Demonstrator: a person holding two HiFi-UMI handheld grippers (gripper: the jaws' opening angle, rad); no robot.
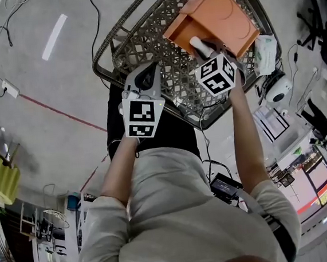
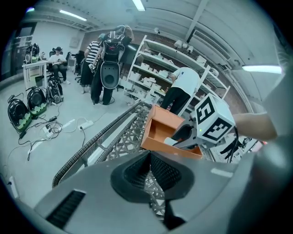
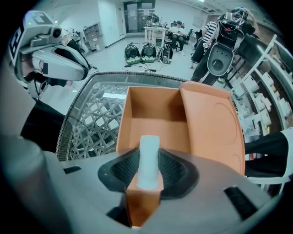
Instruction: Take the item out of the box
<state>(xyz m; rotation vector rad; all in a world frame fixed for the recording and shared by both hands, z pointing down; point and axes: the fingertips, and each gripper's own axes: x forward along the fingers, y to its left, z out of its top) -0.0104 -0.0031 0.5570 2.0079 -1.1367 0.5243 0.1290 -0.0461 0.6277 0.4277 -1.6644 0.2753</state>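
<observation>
An orange box (image 1: 221,12) lies in a wire-mesh cart basket (image 1: 143,37) with its lid (image 3: 213,123) swung open to the right. My right gripper (image 1: 205,51) hovers at the box's near wall, shut on a white cylindrical item (image 3: 149,160) that sticks forward out of the jaws over the box's bare inside (image 3: 155,114). The item (image 1: 199,44) shows as a pale stub in the head view. My left gripper (image 1: 147,77) hangs over the basket's near left part, away from the box, with its pad tips together and nothing between them (image 2: 149,157).
The basket's rim (image 2: 91,137) curves round the box. Cables and a power strip (image 2: 68,125) lie on the floor to the left. Shelves (image 2: 155,73) and people stand further off. A desk with a screen (image 1: 312,182) is at the right.
</observation>
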